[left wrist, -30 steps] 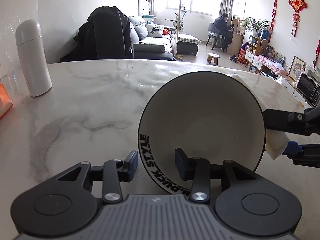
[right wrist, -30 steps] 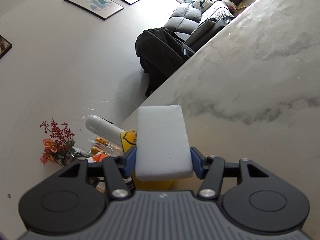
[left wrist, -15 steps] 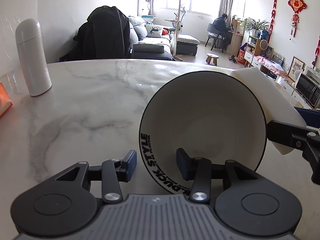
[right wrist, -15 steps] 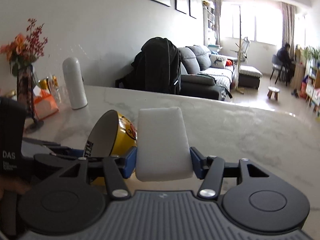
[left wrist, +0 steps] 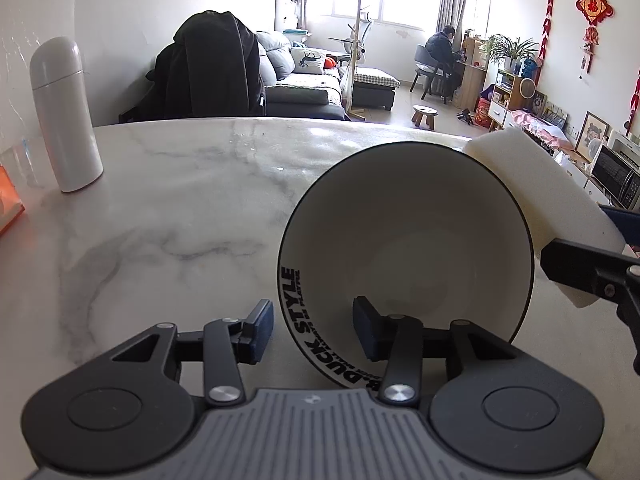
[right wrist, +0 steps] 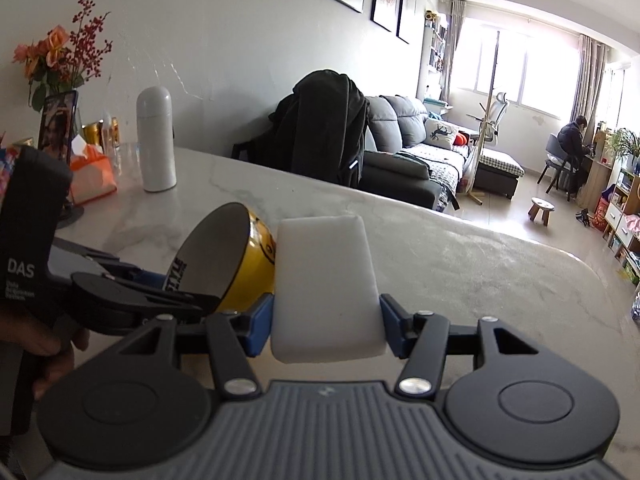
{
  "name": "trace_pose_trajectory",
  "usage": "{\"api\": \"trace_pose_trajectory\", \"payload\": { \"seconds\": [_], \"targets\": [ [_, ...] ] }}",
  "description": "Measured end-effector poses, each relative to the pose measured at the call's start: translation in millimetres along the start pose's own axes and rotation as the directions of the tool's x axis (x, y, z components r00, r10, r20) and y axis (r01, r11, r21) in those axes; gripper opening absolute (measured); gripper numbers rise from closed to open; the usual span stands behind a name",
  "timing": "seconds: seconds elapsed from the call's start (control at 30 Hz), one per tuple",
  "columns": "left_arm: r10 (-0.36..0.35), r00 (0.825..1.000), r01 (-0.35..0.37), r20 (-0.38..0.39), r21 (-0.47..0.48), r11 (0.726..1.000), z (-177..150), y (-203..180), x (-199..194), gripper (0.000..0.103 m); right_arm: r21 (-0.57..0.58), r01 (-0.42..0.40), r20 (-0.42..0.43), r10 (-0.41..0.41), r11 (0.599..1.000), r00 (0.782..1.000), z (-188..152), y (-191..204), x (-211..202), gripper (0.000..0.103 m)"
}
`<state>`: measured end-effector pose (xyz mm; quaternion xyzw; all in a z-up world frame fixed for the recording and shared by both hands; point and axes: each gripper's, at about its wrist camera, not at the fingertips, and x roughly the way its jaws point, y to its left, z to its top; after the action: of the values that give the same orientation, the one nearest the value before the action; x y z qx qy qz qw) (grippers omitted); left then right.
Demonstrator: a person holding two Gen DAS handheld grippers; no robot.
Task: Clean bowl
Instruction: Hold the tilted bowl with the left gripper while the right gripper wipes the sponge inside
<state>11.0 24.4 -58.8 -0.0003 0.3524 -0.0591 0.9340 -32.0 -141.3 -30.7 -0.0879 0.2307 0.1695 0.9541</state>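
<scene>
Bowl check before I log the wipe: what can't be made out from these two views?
- Bowl outside: hidden in left view, facing away; right view shows a yellow sliver, sponge covers the rest.
- Small rim print: too small, left tongs cut it off.
- Sponge-to-bowl contact: behind the rim.

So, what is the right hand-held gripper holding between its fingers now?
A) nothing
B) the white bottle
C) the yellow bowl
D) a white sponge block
D: in the right wrist view the right hand-held gripper clamps the white sponge block between its blue pads.
</scene>
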Motion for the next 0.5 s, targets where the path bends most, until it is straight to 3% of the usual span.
{"api": "trace_pose_trajectory", "payload": {
  "seconds": [0.5],
  "targets": [
    [0.0,1.0,0.0,-0.001,0.002,1.0,-2,-1,1,0.046,0.016,0.013,-0.043,-0.012,1.0,0.999,-10,-2,10,0.059]
  ]
}}
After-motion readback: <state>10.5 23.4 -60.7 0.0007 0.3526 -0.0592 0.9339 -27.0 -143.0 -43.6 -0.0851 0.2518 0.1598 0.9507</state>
